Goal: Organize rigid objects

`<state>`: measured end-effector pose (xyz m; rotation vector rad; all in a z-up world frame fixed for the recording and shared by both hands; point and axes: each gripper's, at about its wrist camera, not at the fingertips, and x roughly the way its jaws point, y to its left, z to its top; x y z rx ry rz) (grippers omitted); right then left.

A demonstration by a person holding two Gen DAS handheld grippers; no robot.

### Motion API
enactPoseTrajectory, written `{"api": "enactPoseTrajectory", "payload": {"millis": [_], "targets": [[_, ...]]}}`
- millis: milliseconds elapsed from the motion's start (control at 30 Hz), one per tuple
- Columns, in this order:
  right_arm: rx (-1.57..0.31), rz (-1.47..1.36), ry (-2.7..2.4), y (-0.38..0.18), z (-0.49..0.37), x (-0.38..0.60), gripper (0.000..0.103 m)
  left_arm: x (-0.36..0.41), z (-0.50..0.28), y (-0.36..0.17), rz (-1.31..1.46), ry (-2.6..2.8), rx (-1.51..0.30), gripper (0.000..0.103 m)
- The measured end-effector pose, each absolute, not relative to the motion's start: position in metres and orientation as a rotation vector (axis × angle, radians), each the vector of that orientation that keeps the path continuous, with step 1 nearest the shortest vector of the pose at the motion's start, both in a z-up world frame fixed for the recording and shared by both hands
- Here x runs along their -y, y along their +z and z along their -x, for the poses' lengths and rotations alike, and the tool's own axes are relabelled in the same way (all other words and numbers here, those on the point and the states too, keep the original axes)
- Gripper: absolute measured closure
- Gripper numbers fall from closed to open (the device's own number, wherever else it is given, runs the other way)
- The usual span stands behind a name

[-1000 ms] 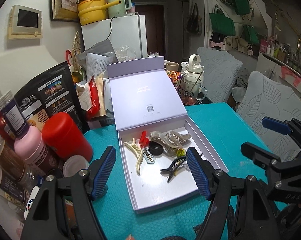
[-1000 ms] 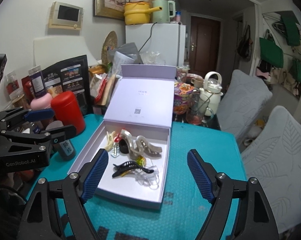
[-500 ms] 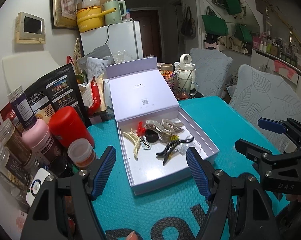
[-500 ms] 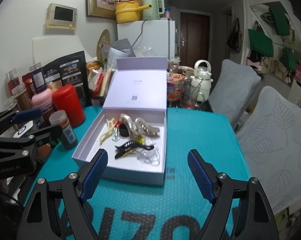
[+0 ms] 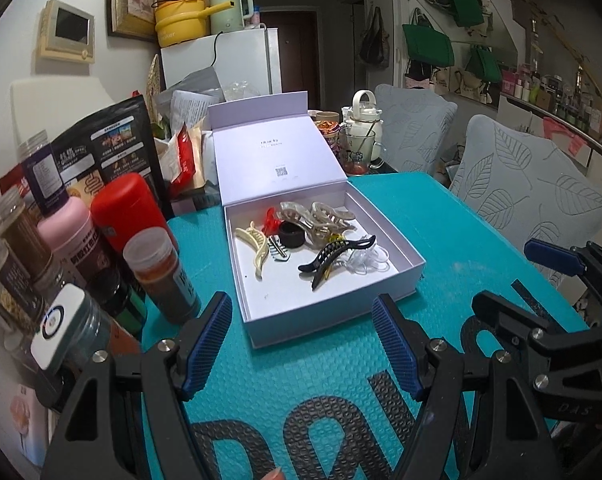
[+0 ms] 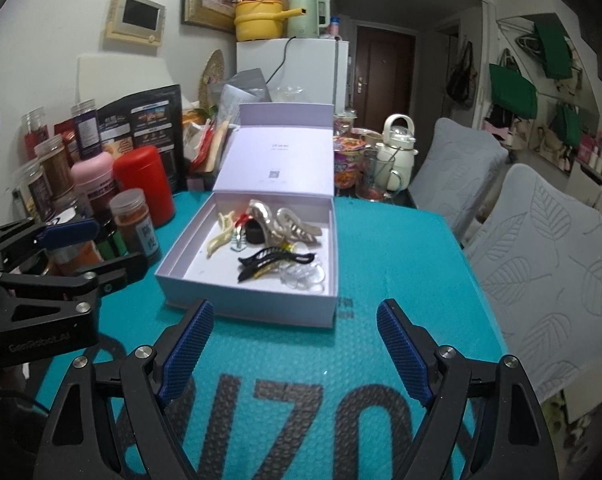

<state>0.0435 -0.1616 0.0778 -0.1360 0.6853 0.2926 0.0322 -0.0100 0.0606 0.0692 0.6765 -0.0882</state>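
An open lilac box point(image 5: 333, 320) sits on the teal mat point(image 5: 301, 400), its lid point(image 5: 277, 160) standing up at the back. Inside lie several hair clips: a black claw clip point(image 5: 333, 256), a cream clip point(image 5: 257, 248), beige claw clips point(image 5: 317, 216), a red clip point(image 5: 271, 220), a black ring point(image 5: 291, 236) and clear clips point(image 5: 367, 258). My left gripper point(image 5: 301, 304) is open and empty, short of the box's front wall. My right gripper point(image 6: 295, 306) is open and empty too, in front of the same box point(image 6: 253, 304) and black clip point(image 6: 273, 262).
Jars and bottles crowd the left: a red canister point(image 5: 129, 216), a pink bottle point(image 5: 73, 236), a spice jar point(image 5: 161, 272) and a black pouch point(image 5: 101, 148). A white teapot point(image 5: 363, 120) and glass mug stand behind the box. Grey chairs point(image 5: 533, 196) line the right.
Both grippers have drawn back from the box, which now looks smaller and farther. More of the mat and its black lettering shows. The jaws stay wide.
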Motion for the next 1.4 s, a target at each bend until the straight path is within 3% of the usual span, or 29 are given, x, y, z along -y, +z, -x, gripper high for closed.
{"api": "enactPoseTrajectory", "payload": {"millis": [1400], "targets": [[-0.663, 0.154, 0.305, 0.075, -0.022, 0.157, 0.018, 0.004, -0.017, 0.051, -0.033, -0.084, -0.683, 0.03]]}}
